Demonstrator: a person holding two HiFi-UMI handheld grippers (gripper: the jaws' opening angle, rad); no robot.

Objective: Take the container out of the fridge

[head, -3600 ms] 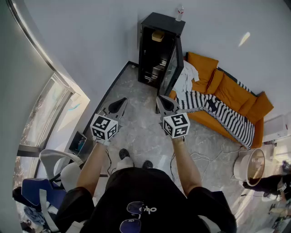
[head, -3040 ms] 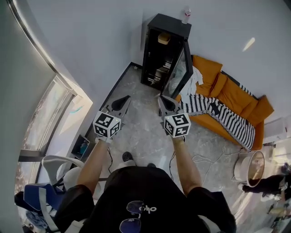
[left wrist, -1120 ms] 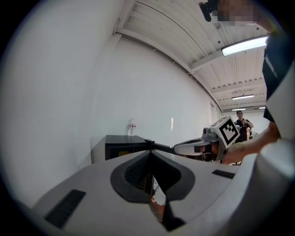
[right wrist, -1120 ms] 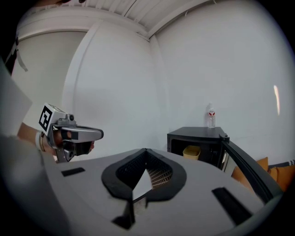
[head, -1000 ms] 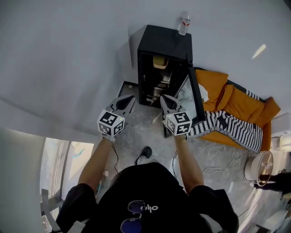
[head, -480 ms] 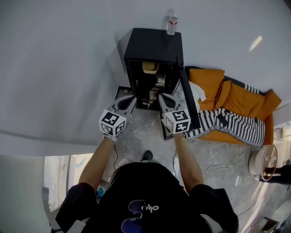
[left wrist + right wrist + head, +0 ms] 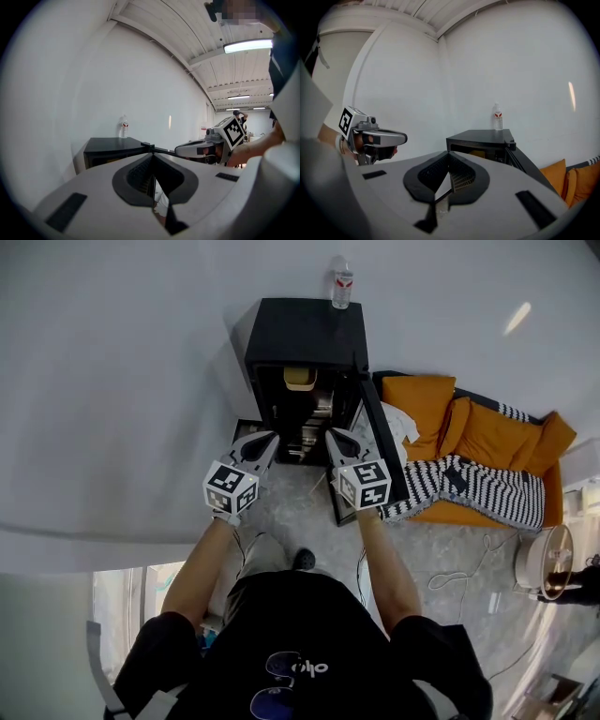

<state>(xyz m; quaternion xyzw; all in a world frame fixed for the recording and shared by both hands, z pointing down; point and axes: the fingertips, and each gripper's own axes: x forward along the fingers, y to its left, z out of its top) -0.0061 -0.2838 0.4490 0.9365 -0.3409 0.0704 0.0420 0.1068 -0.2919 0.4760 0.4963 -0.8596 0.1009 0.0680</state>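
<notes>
White wall backs open fridge, bottle atop.

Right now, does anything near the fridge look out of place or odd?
Nothing spilled or damaged. The fridge door hangs wide open, and a loose cable trails across the floor near the sofa.

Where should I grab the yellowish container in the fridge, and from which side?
Probably its front wall or rim, coming straight in through the open front. The container sits at the top of the fridge, boxed in above and at both sides; the door stands open at right, so only the front is free.
</notes>
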